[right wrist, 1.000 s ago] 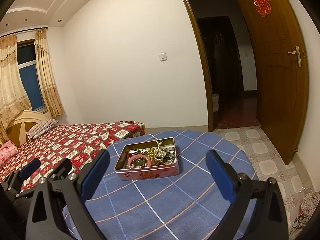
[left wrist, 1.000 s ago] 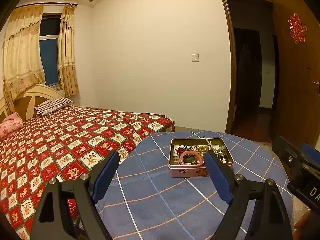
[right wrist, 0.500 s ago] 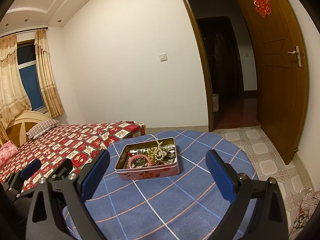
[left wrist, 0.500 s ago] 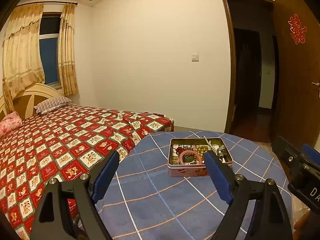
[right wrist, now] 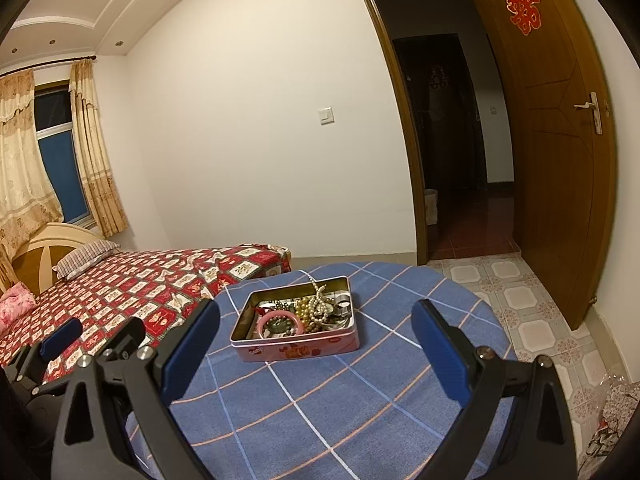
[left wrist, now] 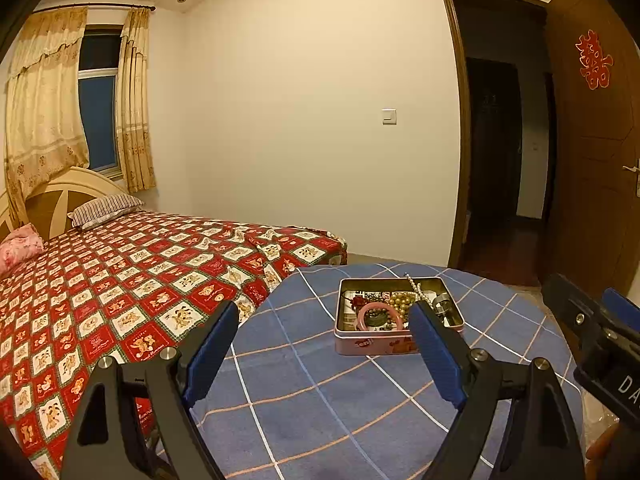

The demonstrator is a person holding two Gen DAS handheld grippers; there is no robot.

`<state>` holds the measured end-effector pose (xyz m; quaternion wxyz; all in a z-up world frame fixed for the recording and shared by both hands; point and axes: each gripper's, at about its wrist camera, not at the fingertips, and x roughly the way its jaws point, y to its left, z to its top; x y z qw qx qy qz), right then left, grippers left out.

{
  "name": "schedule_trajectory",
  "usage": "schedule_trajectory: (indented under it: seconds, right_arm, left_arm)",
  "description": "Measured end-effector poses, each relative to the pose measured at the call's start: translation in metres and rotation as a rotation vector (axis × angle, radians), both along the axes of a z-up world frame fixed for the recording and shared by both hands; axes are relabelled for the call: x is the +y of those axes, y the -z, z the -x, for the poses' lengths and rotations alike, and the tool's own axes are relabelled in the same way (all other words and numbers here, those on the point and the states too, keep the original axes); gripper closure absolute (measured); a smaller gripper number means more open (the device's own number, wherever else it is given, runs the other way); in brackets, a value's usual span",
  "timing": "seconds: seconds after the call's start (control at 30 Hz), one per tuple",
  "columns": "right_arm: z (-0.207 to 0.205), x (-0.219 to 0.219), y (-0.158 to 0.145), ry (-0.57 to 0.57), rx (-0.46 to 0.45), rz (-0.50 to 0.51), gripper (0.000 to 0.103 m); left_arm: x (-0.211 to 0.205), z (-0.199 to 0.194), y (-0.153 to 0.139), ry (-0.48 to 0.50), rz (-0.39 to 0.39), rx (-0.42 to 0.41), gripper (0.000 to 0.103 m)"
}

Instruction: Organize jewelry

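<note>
A pink tin box [left wrist: 376,345] [right wrist: 298,351] without a lid sits on a round table covered by a blue checked cloth [left wrist: 312,396] [right wrist: 320,408]. Inside lie a pink bangle [left wrist: 379,315] [right wrist: 279,323], gold bead strands [left wrist: 400,300] [right wrist: 306,310], a pearl string and silver pieces. My left gripper [left wrist: 325,350] hovers open near the table's front, short of the tin. My right gripper [right wrist: 316,344] is open too, held back from the tin. Both hold nothing. Each gripper shows at the edge of the other's view.
A bed with a red patterned cover [left wrist: 120,280] [right wrist: 140,280] stands left of the table. A wooden door [right wrist: 560,152] is open at the right onto a dark hallway. Tiled floor [right wrist: 532,320] lies right of the table, with crinkled plastic bags [right wrist: 616,408] near the bottom right.
Almost nothing differs; the left view has shifted slightly, and both grippers stay open in the same place.
</note>
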<state>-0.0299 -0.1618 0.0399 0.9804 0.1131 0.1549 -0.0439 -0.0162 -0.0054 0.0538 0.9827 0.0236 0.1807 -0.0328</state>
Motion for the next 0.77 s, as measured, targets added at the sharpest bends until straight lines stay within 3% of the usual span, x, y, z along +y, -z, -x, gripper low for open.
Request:
schedule_trajectory:
  seconds: [0.7,0.77]
  right_arm:
    - [-0.0044,-0.0010,0.0059,0.014,0.033,0.017,0.004]
    - [-0.0073,-0.0030,0.0076,0.028,0.044,0.018,0.000]
  left_arm:
    - [0.0030,-0.0078,0.0077,-0.022,0.001,0.025,0.016]
    - [0.0015,-0.0100,0.0085,-0.018,-0.005,0.032,0.016]
